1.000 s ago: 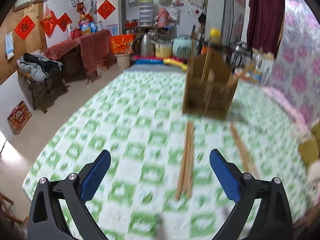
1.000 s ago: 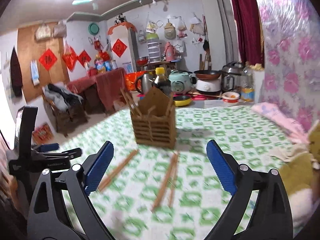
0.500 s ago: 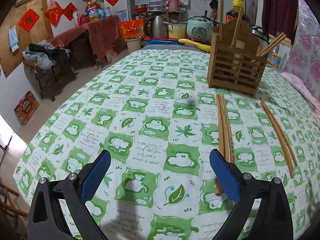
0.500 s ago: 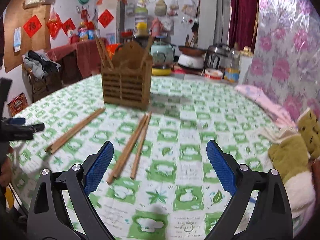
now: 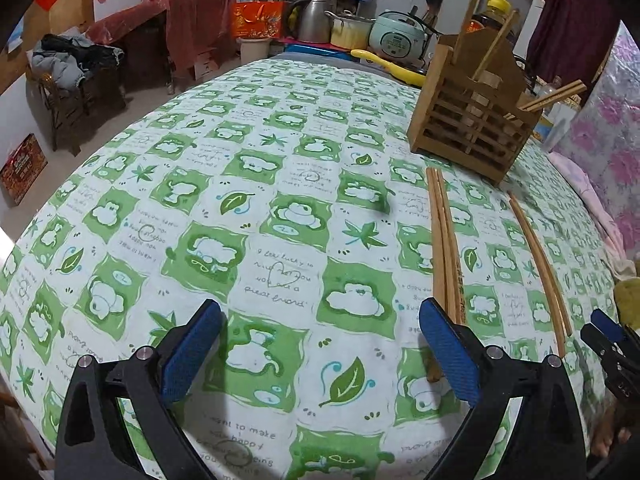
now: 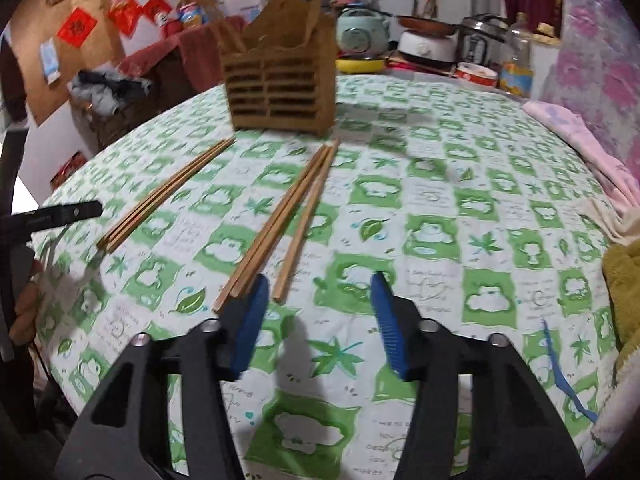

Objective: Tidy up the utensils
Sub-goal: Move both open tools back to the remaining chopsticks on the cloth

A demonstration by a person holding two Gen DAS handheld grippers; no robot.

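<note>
A slatted wooden utensil holder (image 5: 472, 120) (image 6: 280, 92) stands upright at the far side of the green-and-white tablecloth (image 5: 280, 216), with a few chopsticks in it. Two bundles of wooden chopsticks lie on the cloth in front of it: one bundle (image 5: 444, 248) (image 6: 168, 192) and another bundle (image 5: 536, 256) (image 6: 276, 224) with a single chopstick (image 6: 304, 228) beside it. My left gripper (image 5: 320, 344) is open and empty above bare cloth, its right finger (image 5: 448, 352) over the first bundle's near end. My right gripper (image 6: 318, 316) hovers at the near ends of the second bundle. Its jaws are closing with nothing pressed between the pads.
A pink cloth (image 6: 580, 136) and an olive towel (image 6: 624, 280) lie along the table's right edge. A blue strip (image 6: 560, 372) lies near the front right. Pots, a kettle and a rice cooker (image 5: 400, 36) stand beyond the far edge. A hand (image 6: 24, 308) holds the left gripper.
Both grippers have come down closer to the tablecloth and tilted further toward it. The right gripper's jaws have narrowed to about half their earlier width. The left gripper stays wide open.
</note>
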